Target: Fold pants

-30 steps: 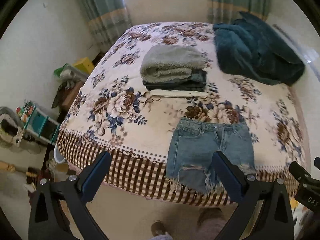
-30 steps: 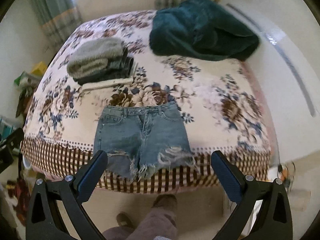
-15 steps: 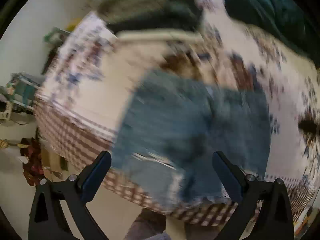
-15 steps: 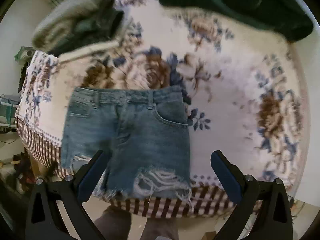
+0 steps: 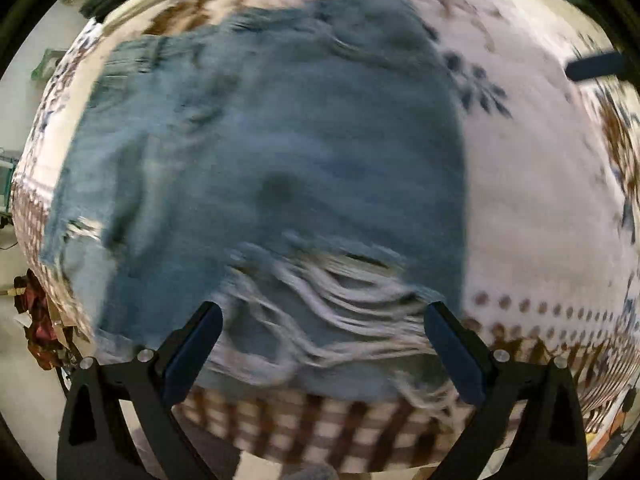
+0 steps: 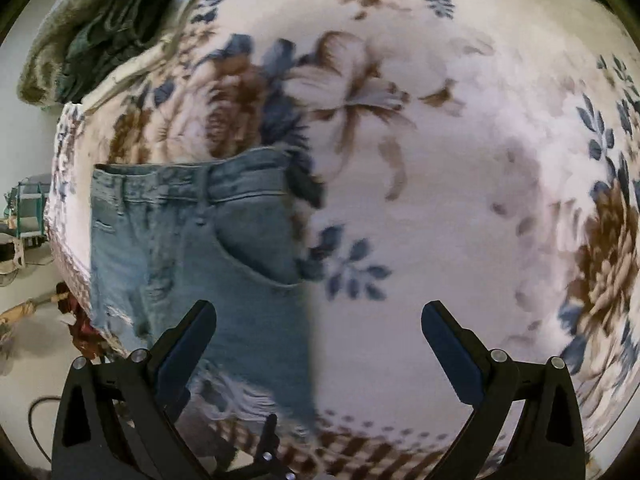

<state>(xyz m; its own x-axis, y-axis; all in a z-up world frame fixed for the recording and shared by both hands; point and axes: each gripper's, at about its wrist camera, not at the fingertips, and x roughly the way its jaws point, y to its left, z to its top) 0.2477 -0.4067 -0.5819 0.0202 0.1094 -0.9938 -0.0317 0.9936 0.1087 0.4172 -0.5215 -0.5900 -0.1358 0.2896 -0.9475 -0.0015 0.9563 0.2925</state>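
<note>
Light blue denim shorts with frayed, ripped hems lie flat on the floral bedspread, hems at the bed's front edge. My left gripper is open and empty, close above the frayed hem of the right leg. In the right wrist view the shorts fill the lower left, waistband away from me. My right gripper is open and empty, hovering over the shorts' right side edge and the bare bedspread. The right gripper's fingers show at the top right of the left wrist view.
A stack of folded clothes, grey on top, sits on the bed beyond the shorts at upper left. The bedspread's brown checked border hangs over the front edge. Floor clutter lies left of the bed.
Both grippers have moved forward and down toward the bed. The shorts now fill the left view and the right gripper is over their right edge. Both stay open.
</note>
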